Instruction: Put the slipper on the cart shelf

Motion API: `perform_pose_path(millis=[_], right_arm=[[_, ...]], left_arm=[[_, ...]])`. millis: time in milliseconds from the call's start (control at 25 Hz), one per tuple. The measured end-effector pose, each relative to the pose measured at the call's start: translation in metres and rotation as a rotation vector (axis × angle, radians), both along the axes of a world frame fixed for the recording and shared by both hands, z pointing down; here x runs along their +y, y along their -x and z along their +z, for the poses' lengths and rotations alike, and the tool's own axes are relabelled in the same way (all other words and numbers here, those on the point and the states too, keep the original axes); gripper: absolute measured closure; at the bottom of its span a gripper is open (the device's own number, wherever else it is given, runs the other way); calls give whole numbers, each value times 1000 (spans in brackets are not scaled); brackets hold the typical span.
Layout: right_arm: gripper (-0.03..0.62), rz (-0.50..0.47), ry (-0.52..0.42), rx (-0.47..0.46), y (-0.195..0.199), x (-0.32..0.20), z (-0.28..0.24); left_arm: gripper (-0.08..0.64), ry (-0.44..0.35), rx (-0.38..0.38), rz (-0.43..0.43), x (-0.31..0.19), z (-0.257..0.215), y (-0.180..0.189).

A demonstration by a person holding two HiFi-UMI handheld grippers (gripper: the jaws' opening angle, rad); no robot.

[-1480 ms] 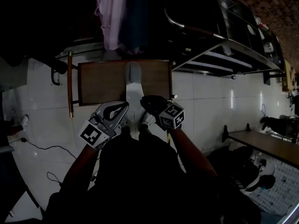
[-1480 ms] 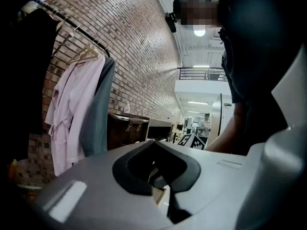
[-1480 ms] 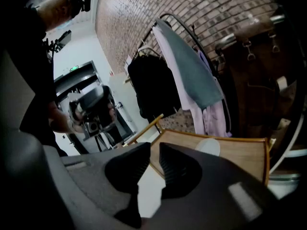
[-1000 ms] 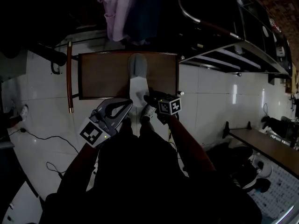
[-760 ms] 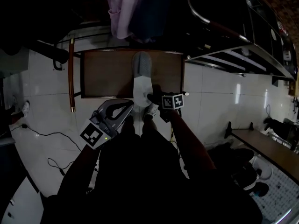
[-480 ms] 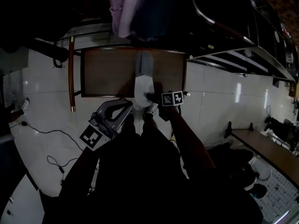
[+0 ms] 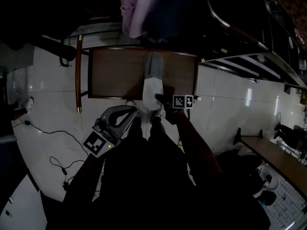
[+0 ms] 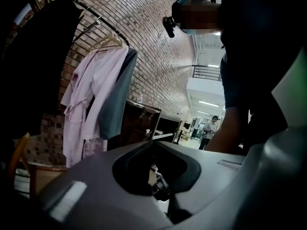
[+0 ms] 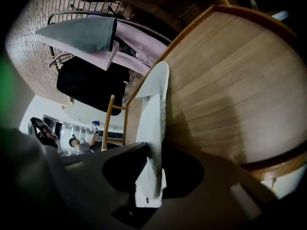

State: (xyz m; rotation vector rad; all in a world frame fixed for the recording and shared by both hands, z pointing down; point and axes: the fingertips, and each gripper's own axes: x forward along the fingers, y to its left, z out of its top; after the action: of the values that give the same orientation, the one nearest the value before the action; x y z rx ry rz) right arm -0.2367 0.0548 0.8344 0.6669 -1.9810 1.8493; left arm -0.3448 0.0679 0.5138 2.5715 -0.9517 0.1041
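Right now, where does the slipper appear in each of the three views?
Head view: slipper upper centre, lying on the wooden cart shelf, heel at the right gripper.
Left gripper view: not in it.
Right gripper view: slipper in the centre, between that gripper's closing jaws.
Shared landmark: the pink robe, hanging in all three views.

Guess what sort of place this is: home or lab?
Probably a staged home corner inside a large workshop or lab hall: brick wall with a pink robe on a clothes rail, glossy white tiled floor, and a lit open hall with another person behind.
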Motion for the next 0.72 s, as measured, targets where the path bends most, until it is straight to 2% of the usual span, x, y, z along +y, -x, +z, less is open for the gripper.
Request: perform_pose_path(millis=[480,720], right_arm=[[531,19,-147,-59,-13,-6,-41],[531,38,-218,-99,-20,-2,-82]], left_arm=[[558,-15,3,18,9,-8,-15],[558,-63,4,43,14,-25,-32]])
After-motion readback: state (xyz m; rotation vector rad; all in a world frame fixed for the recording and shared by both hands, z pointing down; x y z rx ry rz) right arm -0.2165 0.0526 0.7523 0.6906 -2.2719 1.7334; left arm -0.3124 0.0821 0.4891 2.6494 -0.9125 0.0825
